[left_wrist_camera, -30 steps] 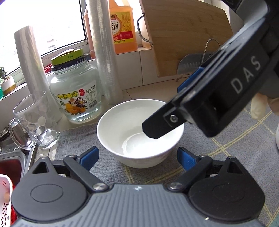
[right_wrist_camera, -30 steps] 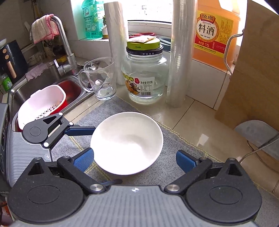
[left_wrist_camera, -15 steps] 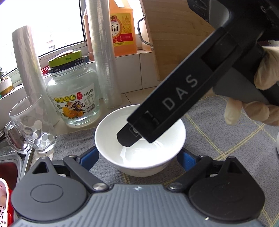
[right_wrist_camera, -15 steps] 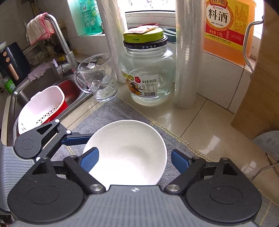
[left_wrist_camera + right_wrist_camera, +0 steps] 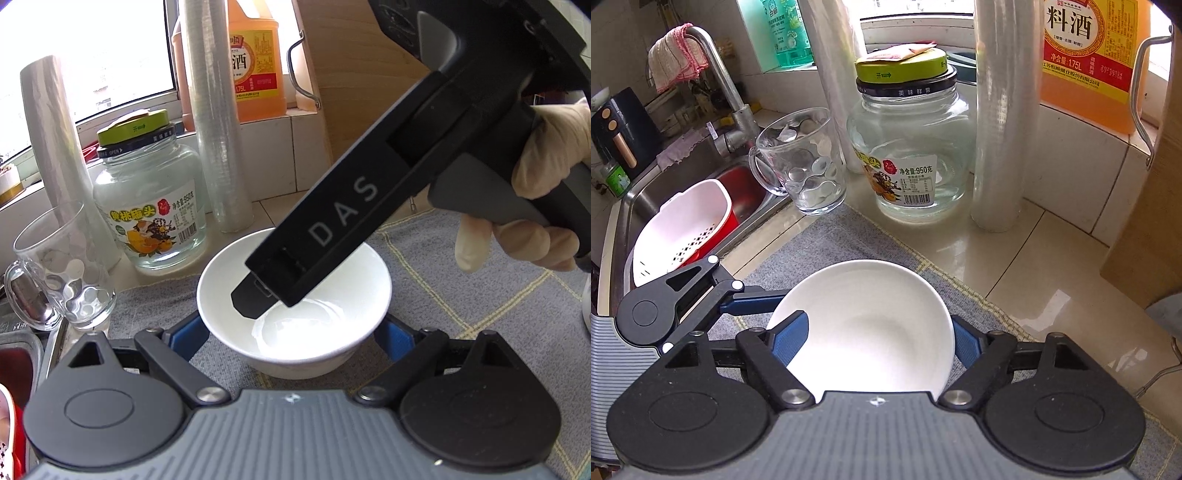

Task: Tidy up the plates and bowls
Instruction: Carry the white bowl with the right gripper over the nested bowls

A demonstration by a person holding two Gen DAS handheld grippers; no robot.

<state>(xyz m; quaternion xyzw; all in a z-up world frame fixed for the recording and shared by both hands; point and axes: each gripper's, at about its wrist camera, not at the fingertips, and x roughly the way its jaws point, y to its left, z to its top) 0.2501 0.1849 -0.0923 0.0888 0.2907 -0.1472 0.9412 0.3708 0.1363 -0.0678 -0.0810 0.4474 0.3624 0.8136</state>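
1. The white bowl [image 5: 866, 328] sits on the grey mat [image 5: 827, 240] in the lower middle of the right wrist view, in front of the glass jar [image 5: 908, 162] and the glass mug [image 5: 801, 166].
2. What has changed over the last second: the right gripper [image 5: 875, 338] has come forward and down, so the bowl that lay ahead of its fingers now lies between them, one blue pad at each side of the rim.
3. In the left wrist view the right gripper's black body [image 5: 332, 236] has swung from the upper right of the frame to reach over and into the bowl [image 5: 295, 299], with the gloved hand [image 5: 535, 206] visible behind it at the right edge.
4. The right gripper's jaws stand spread wide, about the width of the bowl; the pads look close to the rim, but I cannot tell whether they touch it.
5. The left gripper [image 5: 291, 336] is likewise spread, its blue fingers flanking the bowl at the bottom of its frame, apart from the bowl's wall and gripping nothing.
6. My reading is that the approach is nearly done and a grasp by the right gripper comes next; the bowl has not been lifted yet.
7. A glazed, curved rim may slip under the pads, and the jar and mug stand just behind it.
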